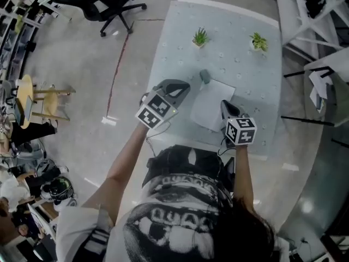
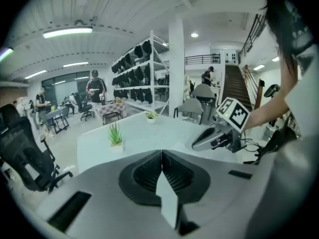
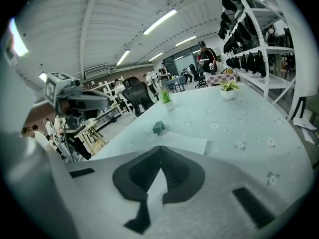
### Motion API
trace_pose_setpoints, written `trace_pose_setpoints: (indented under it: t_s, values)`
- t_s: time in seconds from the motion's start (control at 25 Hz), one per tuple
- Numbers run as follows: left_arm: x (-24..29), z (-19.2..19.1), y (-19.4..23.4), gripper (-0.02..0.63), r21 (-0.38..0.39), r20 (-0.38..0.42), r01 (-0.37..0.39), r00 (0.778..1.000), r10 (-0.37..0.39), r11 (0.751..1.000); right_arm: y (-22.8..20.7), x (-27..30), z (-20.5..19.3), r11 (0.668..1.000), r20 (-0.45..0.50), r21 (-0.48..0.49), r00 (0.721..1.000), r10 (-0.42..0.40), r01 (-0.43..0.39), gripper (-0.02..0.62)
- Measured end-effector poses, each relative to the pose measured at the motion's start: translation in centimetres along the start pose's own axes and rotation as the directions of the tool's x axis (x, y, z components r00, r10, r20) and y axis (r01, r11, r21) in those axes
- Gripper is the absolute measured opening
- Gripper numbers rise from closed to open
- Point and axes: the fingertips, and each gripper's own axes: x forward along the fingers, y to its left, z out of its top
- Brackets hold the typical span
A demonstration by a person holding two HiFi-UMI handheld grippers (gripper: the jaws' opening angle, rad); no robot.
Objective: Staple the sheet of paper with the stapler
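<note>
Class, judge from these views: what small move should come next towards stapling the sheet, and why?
Probably open the left gripper and reach for the stapler, which sits untouched by the sheet's far corner; that gripper and the right gripper are both shut and empty.

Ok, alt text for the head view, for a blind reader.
A person holds the left gripper and right gripper flanking a sheet of paper on a pale table; a stapler sits at its far corner, two potted plants beyond.
</note>
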Motion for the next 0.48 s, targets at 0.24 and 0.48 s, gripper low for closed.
trace_pose_setpoints:
  t_s: [0.24, 0.48]
  values:
    - [6.8, 0.2, 0.7, 0.003, 0.202, -0.173, 0.175, 0.975, -0.141, 0.964, 0.8, -0.1, -2.4, 0.998, -0.022, 0.058, 0.999, 0.032, -0.03, 0.003]
    - [11.6, -2.6, -0.2, 0.003, 0.322, -0.396, 0.369, 0.889, -0.23, 0.872, 0.8, -0.3, -3.6, 0.992, -0.018, 0.122, 0.999, 0.04, -0.037, 0.005]
